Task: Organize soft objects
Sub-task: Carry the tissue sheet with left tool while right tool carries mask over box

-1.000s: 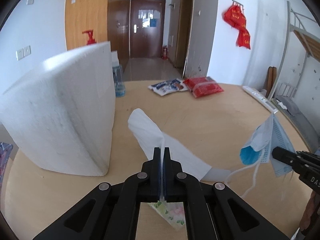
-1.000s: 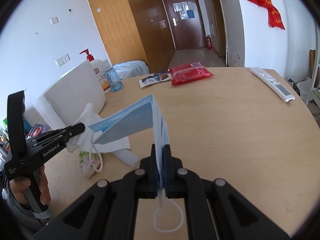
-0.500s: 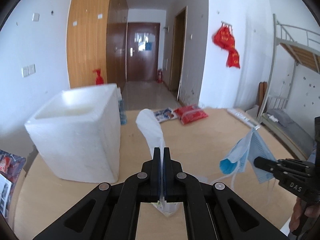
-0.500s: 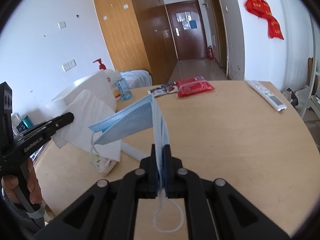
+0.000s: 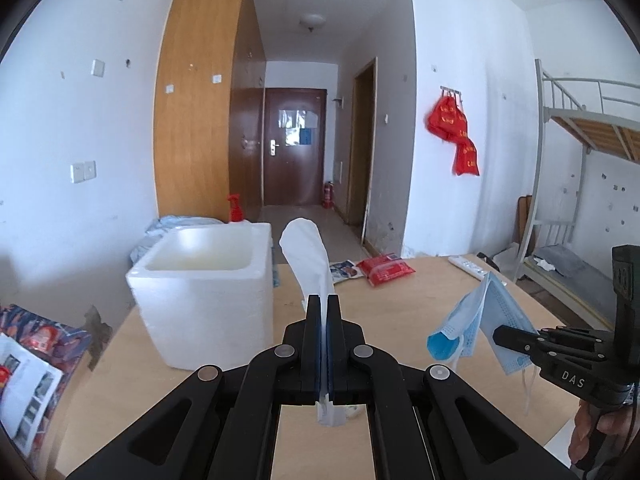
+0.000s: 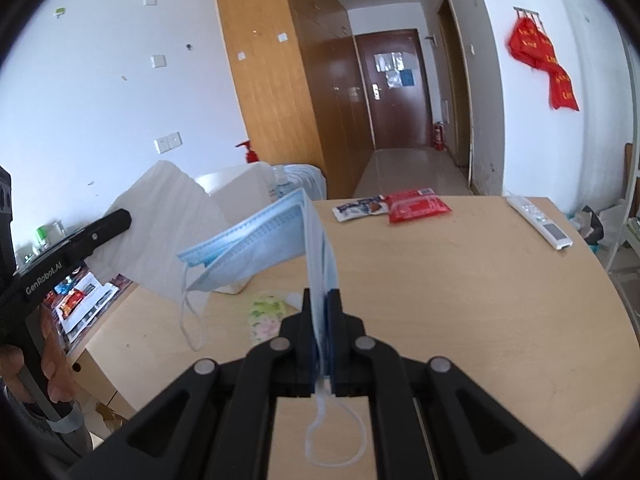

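Note:
My left gripper [image 5: 324,300] is shut on a white tissue [image 5: 310,256] and holds it in the air, to the right of the open white foam box [image 5: 208,280]. The tissue also shows in the right wrist view [image 6: 160,232], hanging from the left gripper [image 6: 120,216]. My right gripper [image 6: 322,294] is shut on a blue face mask [image 6: 260,244] and holds it above the table. In the left wrist view the mask [image 5: 480,320] hangs from the right gripper [image 5: 500,334] at the right.
A floral tissue packet [image 6: 266,314] lies on the wooden table [image 6: 460,300]. A red packet [image 6: 418,208], a blue-white packet [image 6: 360,208] and a white remote [image 6: 540,226] lie at the far side. A red-pump bottle [image 5: 236,208] stands behind the box. Magazines [image 5: 28,380] lie left.
Both grippers have risen. The tissue has lifted off the table and out of the packet. The foam box's open top has come into view. The mask stays held.

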`<move>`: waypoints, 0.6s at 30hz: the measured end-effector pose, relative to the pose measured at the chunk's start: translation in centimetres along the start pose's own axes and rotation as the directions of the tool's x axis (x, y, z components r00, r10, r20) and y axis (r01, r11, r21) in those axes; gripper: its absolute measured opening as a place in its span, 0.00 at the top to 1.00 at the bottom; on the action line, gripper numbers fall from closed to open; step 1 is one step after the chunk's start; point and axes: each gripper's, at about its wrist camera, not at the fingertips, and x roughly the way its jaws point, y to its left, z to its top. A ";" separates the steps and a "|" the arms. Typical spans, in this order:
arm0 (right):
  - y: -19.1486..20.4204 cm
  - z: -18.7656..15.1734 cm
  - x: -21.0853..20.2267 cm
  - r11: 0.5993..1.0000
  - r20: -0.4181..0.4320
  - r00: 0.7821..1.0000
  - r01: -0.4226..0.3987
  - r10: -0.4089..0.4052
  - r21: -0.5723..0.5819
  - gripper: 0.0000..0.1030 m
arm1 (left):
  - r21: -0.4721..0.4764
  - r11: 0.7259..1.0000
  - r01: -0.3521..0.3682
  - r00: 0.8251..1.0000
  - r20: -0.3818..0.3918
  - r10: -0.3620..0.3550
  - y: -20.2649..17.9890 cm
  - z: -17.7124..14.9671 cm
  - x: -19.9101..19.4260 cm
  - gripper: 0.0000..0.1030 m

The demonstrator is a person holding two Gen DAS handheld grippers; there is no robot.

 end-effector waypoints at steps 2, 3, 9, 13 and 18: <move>0.8 0.0 -0.2 1.000 0.007 1.000 -0.015 0.015 -0.009 0.94 | 0.000 1.000 -0.019 1.000 0.012 0.019 0.3 -0.2 -0.9 0.99; 1.1 0.0 -0.3 1.000 0.010 1.000 -0.022 0.022 -0.013 0.94 | -0.001 1.000 -0.026 1.000 0.014 0.026 0.5 -0.2 -1.2 0.99; 4.0 0.0 -0.3 0.995 0.024 0.996 -0.082 0.084 -0.052 0.94 | -0.025 0.995 -0.095 0.995 0.014 0.096 3.1 -1.2 -3.4 0.99; 6.1 0.1 0.3 0.989 0.024 0.991 -0.127 0.129 -0.079 0.94 | -0.044 0.989 -0.143 0.990 0.016 0.143 5.2 -1.7 -5.1 0.99; 8.5 0.2 1.0 0.977 0.024 0.983 -0.179 0.182 -0.113 0.94 | -0.051 0.982 -0.184 0.983 0.008 0.184 6.7 -2.2 -5.9 0.99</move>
